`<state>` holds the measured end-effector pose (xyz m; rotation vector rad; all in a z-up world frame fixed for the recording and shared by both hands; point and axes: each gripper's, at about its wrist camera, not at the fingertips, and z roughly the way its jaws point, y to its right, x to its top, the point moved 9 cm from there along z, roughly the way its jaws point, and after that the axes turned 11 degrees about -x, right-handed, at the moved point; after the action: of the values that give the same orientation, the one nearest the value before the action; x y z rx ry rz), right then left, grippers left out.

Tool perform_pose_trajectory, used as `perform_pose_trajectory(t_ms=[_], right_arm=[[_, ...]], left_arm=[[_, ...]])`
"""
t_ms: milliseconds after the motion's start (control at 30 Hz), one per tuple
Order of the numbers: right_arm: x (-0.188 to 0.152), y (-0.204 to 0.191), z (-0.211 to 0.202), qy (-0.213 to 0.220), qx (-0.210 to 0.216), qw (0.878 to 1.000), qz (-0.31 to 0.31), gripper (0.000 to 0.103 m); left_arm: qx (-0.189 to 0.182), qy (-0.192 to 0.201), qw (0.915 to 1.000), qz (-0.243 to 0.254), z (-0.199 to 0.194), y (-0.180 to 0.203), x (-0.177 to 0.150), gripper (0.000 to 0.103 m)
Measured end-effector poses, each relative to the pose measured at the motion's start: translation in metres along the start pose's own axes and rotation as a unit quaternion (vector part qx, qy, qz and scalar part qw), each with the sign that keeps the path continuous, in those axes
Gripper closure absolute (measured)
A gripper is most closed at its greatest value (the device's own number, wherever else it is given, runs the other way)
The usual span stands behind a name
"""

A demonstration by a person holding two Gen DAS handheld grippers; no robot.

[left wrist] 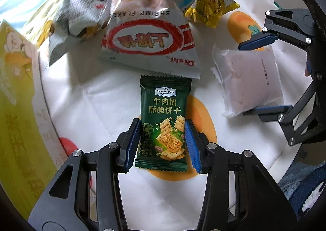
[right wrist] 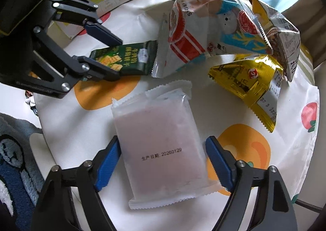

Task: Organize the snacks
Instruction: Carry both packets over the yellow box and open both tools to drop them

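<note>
A dark green cracker packet (left wrist: 163, 121) lies flat on the fruit-print tablecloth (left wrist: 85, 108). My left gripper (left wrist: 162, 123) is shut on it, its blue pads pressing the packet's two long sides. The right wrist view shows this same grip (right wrist: 117, 57) on the green packet (right wrist: 130, 59) from the side. A pale pink snack in a clear white wrapper (right wrist: 161, 145) lies to the right. My right gripper (right wrist: 163, 141) straddles it with a pad close beside each long edge, not squeezing it. In the left wrist view the right gripper (left wrist: 244, 79) brackets the pink packet (left wrist: 250, 82).
A white and red shrimp flakes bag (left wrist: 150, 33), a grey bag (left wrist: 81, 12) and a gold-yellow packet (right wrist: 250, 86) are piled at the far side. A yellow cardboard box (left wrist: 18, 98) stands at the round table's left edge. A blue rug (right wrist: 14, 159) lies below.
</note>
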<state>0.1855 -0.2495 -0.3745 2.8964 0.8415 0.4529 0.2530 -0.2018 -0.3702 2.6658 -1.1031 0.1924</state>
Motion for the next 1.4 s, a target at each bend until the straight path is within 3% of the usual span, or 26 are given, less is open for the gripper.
perform_pose_trajectory(t_ms=[133,500,700,867,1033,1167,1300,1400], right_arm=[[0.001,-0.008,-0.004,0.008,-0.003,1.000,-0.008,0.038],[0.009,0.007,-0.025,0.013,-0.028,0.998,0.045,0.042],[0.025,0.020,-0.063,0.038,-0.018,0.995,0.086,0.042],[0.048,0.028,-0.113,0.078,-0.017,0.992,0.097,0.042],[0.093,0.027,-0.150,0.116,-0.004,0.988,0.102,0.042],[0.138,0.007,-0.166,0.140,0.005,0.985,0.103,0.042],[0.184,-0.009,-0.173,0.158,0.019,0.980,0.122,0.042],[0.220,-0.025,-0.172,0.161,0.023,0.978,0.131,0.042]], left_arm=[[0.002,0.003,0.9998,-0.017,0.002,-0.012,0.001,0.063],[0.006,0.038,0.9961,-0.080,-0.018,-0.027,-0.009,0.063],[0.009,0.090,0.9883,-0.123,-0.063,-0.031,-0.004,0.063],[0.022,0.154,0.9746,-0.161,-0.123,-0.035,0.005,0.063],[0.039,0.207,0.9577,-0.196,-0.186,-0.055,0.001,0.063],[0.052,0.243,0.9438,-0.218,-0.229,-0.095,-0.007,0.063],[0.069,0.259,0.9361,-0.228,-0.260,-0.140,-0.017,0.063],[0.071,0.260,0.9352,-0.230,-0.274,-0.177,-0.021,0.063]])
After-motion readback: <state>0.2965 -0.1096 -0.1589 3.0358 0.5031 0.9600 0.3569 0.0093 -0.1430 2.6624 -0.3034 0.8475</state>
